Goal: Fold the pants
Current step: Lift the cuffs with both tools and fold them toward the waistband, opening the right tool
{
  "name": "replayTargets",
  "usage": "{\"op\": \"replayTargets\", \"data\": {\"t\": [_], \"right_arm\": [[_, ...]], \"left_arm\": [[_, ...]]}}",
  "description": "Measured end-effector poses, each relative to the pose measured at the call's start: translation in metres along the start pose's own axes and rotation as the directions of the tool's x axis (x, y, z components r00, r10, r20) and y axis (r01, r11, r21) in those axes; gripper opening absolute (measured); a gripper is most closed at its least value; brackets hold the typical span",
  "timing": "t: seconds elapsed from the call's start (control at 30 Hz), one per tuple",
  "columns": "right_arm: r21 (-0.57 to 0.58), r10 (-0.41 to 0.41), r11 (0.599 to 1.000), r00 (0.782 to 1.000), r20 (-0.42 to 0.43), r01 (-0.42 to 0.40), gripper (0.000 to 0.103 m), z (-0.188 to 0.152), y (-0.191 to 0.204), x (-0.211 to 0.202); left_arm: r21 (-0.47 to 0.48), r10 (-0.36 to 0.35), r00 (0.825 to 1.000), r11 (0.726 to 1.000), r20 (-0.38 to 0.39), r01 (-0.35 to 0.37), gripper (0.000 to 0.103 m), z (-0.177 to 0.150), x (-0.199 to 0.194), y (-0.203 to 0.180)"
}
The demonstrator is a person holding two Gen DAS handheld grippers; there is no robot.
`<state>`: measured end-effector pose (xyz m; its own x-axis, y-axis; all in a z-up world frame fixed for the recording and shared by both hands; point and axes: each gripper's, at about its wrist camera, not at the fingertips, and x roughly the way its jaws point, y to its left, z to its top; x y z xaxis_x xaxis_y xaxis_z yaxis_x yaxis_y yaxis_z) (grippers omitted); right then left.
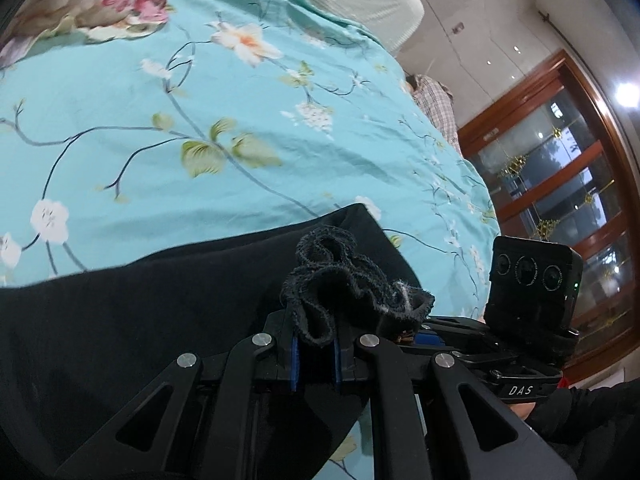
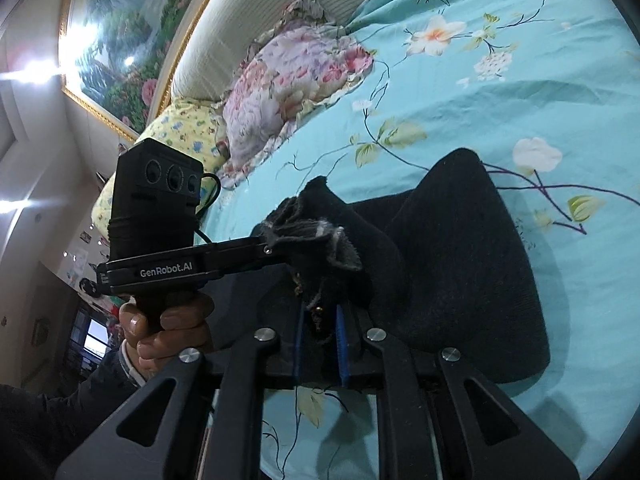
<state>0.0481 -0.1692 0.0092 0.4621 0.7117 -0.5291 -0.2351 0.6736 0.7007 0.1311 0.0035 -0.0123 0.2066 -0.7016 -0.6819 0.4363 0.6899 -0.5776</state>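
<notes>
Both the left gripper (image 1: pixel 315 354) and right gripper (image 2: pixel 320 344) had jaws clamped on black knit pants (image 1: pixel 120 320) above the turquoise floral bedspread (image 1: pixel 160 120).

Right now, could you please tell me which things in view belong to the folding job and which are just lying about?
Part of the job:
black pants
left gripper, shut on the pants
right gripper, shut on the pants

Just lying about:
floral pillow
yellow pillow
checked cloth
</notes>
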Motion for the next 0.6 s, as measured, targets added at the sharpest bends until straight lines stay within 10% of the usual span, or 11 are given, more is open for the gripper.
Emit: {"op": "replayTargets", "data": {"t": [0.6], "right_arm": [[-0.112, -0.024, 0.994, 0.996, -0.089, 0.014, 0.050, -0.012, 0.032, 0.023]], "left_arm": [[-0.222, 0.078, 0.991, 0.974, 0.108, -0.053, 0.020, -0.047, -0.045, 0.039]]}}
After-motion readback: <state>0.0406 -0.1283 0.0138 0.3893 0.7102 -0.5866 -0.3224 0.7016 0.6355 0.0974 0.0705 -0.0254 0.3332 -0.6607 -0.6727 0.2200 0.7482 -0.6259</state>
